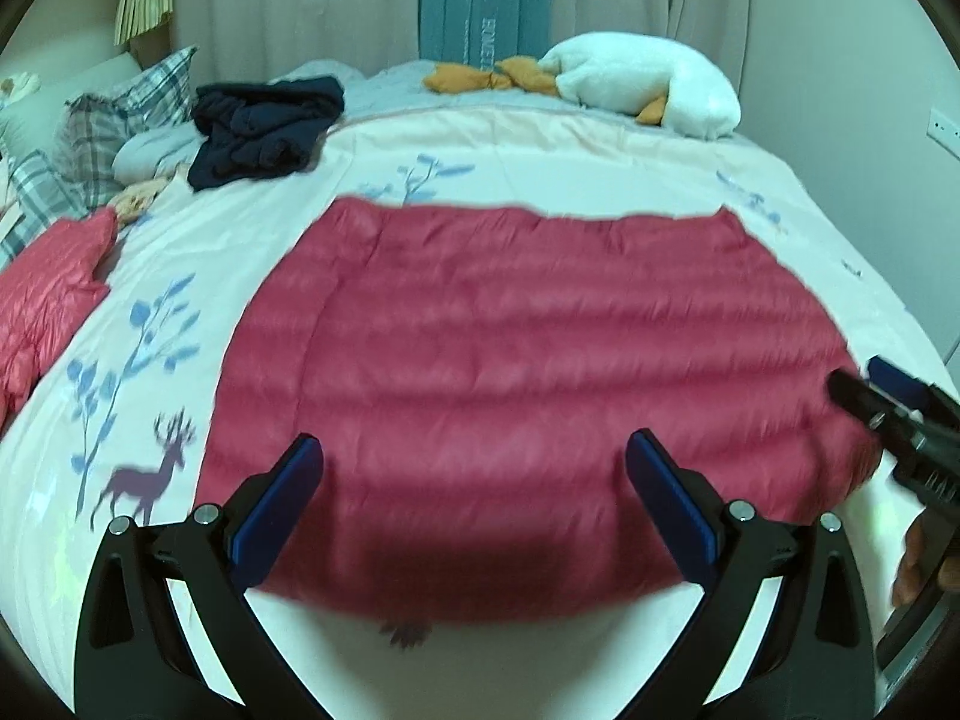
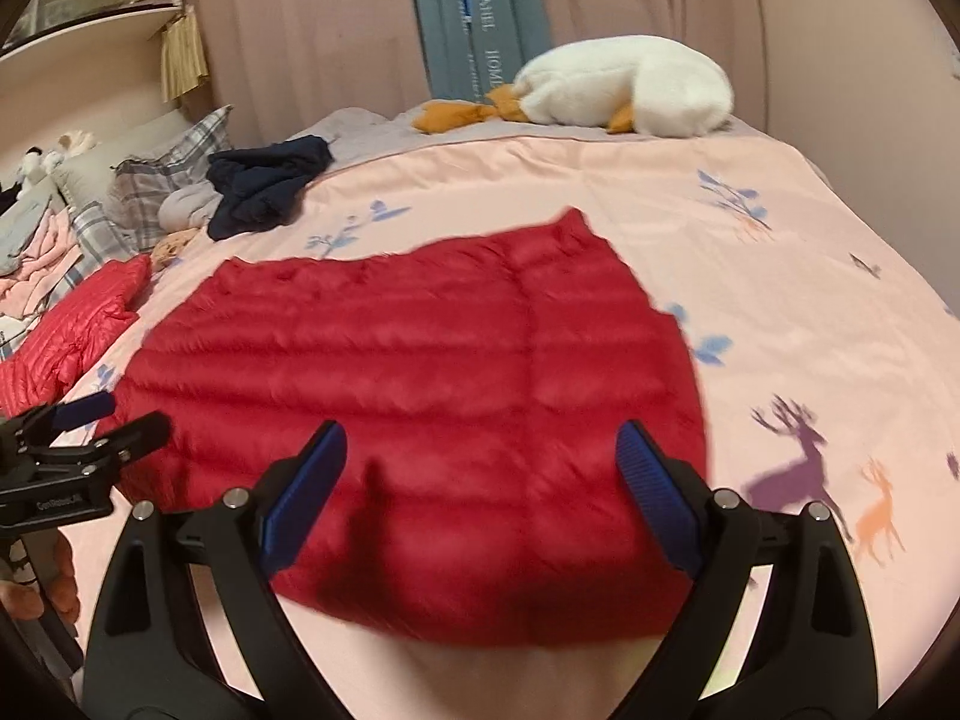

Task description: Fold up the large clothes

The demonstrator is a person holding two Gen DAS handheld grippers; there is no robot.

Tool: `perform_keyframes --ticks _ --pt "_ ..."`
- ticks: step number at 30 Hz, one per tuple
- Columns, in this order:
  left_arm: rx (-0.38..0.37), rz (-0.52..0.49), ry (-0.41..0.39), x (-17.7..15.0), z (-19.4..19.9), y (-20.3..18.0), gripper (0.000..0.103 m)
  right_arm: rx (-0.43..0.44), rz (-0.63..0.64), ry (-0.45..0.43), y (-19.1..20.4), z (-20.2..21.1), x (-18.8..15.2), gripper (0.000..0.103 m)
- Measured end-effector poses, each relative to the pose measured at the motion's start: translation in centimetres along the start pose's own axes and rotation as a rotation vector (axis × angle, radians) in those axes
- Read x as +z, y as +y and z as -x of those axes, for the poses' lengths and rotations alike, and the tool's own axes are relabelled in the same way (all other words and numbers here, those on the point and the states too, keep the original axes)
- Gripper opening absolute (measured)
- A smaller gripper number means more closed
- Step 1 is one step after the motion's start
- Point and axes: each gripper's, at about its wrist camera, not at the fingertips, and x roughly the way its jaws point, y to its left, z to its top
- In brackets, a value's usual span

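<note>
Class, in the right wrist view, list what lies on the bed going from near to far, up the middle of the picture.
Right tool → red quilted garment → pink printed bedspread → white plush goose → curtain.

Each claw is built of matte black plastic arms with elongated teardrop cut-outs. The left claw (image 1: 474, 462) is fitted with flat, dark blue pads (image 1: 282, 510) on the inner faces of its fingers, and round silver screws are set at the arm pivots. The right claw (image 2: 483, 456) is made alike; its blue pads (image 2: 654, 492) are finely ribbed. On the side of the left claw's body, small pale lettering is printed, too blurred to be read. Bare skin of a hand (image 2: 57, 582) is seen beneath that body.
</note>
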Motion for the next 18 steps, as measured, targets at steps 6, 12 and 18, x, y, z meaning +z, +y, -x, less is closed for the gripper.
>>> perform_keyframes --ticks 6,12,18 --pt "0.032 -0.003 0.035 1.7 -2.7 -0.8 0.101 0.004 0.024 0.025 2.2 -3.6 0.9 0.093" --pt "0.043 0.004 0.061 0.7 -3.7 0.4 0.102 -0.031 0.026 0.037 1.1 -4.6 0.3 0.093" --pt "0.06 0.032 0.057 0.4 -3.2 2.0 0.101 -0.102 -0.036 0.036 -2.3 -3.7 0.1 0.093"
